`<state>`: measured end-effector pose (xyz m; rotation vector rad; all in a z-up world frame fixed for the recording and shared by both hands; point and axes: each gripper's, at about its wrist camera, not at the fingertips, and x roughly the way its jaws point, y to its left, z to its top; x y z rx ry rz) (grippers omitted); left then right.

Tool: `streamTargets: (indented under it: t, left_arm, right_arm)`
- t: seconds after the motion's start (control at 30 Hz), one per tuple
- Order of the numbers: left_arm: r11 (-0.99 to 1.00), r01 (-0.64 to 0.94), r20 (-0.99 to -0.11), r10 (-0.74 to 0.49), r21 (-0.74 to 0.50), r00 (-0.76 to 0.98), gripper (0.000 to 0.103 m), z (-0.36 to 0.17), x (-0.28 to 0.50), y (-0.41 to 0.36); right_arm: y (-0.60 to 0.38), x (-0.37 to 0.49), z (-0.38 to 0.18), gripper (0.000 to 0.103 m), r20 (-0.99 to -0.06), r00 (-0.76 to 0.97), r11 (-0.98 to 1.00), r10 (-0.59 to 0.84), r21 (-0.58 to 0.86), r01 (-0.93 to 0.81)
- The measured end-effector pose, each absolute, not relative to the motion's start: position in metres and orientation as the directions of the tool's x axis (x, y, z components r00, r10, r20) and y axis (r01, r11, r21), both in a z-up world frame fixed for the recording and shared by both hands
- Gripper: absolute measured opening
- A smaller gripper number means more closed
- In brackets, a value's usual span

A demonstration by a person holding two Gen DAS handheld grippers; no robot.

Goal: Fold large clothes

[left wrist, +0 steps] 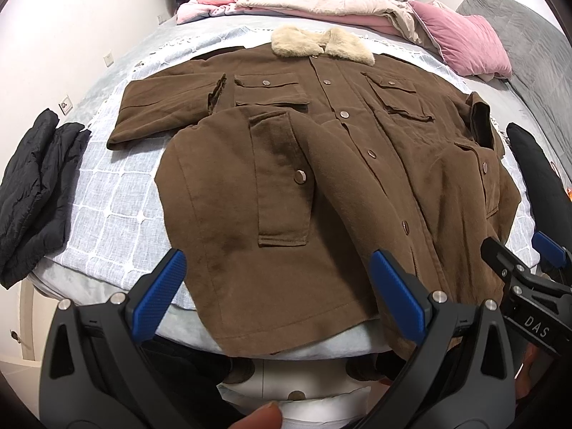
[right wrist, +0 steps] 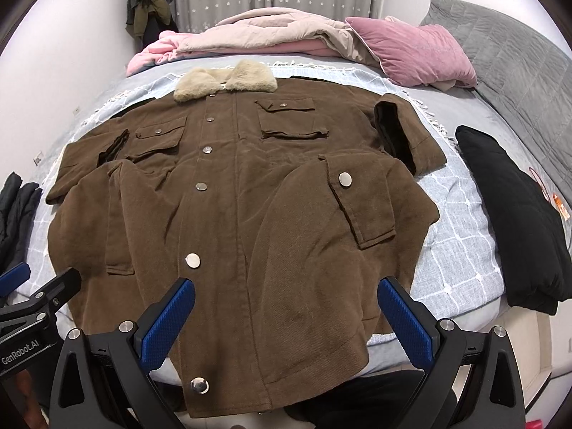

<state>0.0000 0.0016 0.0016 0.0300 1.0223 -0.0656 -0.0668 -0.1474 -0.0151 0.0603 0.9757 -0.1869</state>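
A large brown coat (left wrist: 321, 164) (right wrist: 232, 196) with a beige fur collar (left wrist: 321, 44) (right wrist: 225, 84) lies face up and buttoned on the bed, hem toward me and hanging over the near edge. Both sleeves are folded inward across the chest. My left gripper (left wrist: 279, 293) hovers open over the hem's left part, with nothing between its blue pads (left wrist: 161, 293). My right gripper (right wrist: 286, 318) stands open over the hem's right part, also holding nothing. Each gripper shows at the other view's edge: the right gripper (left wrist: 529, 271) and the left gripper (right wrist: 35, 293).
The bed carries a light blue checked blanket (left wrist: 107, 214) (right wrist: 457, 243). A black folded garment (left wrist: 32, 193) lies at the left and another black garment (right wrist: 514, 221) at the right. Pink quilts (right wrist: 250, 35) and a pink pillow (right wrist: 411, 50) pile at the far end.
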Motion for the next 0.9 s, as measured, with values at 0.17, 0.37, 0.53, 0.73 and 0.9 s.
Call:
streamTargets:
  t: [0.17, 0.37, 0.53, 0.73, 0.9]
  left_arm:
    - [0.998, 0.068, -0.853, -0.037, -0.002, 0.521, 0.102, 0.0017, 0.0, 0.0009]
    - [0.997, 0.071, -0.854, -0.039, -0.002, 0.519, 0.102, 0.0012, 0.0, 0.0009]
    - [0.998, 0.071, -0.855, -0.036, 0.001, 0.518, 0.102, 0.0007, 0.0004, 0.0009]
    - [0.998, 0.064, -0.854, -0.029, 0.005, 0.52, 0.102, -0.0015, 0.0011, 0.001]
    - [0.998, 0.062, -0.855, -0.028, 0.006, 0.517, 0.102, -0.0027, 0.0018, 0.0011]
  right_arm:
    - [-0.1473, -0.0671, -0.0151, 0.103, -0.828, 0.546, 0.983, -0.129, -0.033, 0.183]
    - [-0.1464, -0.0664, -0.0163, 0.103, -0.829, 0.543, 0.982, -0.129, -0.033, 0.184]
    - [-0.1462, -0.0661, -0.0174, 0.103, -0.831, 0.542, 0.982, -0.126, -0.027, 0.187]
    - [-0.1465, -0.0654, -0.0186, 0.103, -0.833, 0.539, 0.982, -0.123, -0.024, 0.187]
    - [-0.1481, -0.0636, -0.0206, 0.103, -0.837, 0.535, 0.982, -0.117, -0.016, 0.189]
